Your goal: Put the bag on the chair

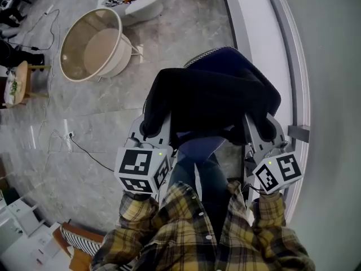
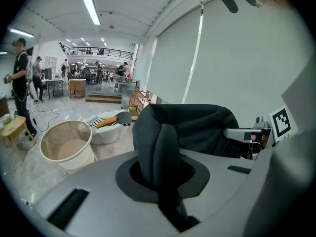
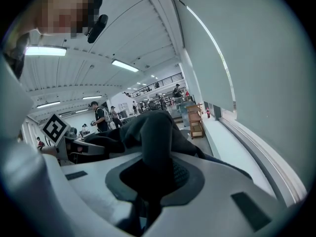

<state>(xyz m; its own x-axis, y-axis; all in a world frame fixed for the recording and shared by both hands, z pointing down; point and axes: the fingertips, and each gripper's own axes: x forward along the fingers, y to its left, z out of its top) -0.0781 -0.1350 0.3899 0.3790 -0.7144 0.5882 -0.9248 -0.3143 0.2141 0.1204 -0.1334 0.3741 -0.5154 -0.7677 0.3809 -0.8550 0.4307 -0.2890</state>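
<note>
Grey marble flr (image 1: 113, 112), wht window ledge (image 1: 254, 33), ceiling strip lights (image 2: 92, 9)

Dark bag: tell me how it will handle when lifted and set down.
Probably floppy: the dark bag bunches into folds where the left tongs and right tongs pinch it, and it drapes over both. Likely light for its size, since two pinches of fabric carry it. Apt to slump rather than stand when released.

Grey stone floor (image 1: 101, 114), round beige tub (image 1: 93, 45), small wooden stool (image 1: 23, 75)
</note>
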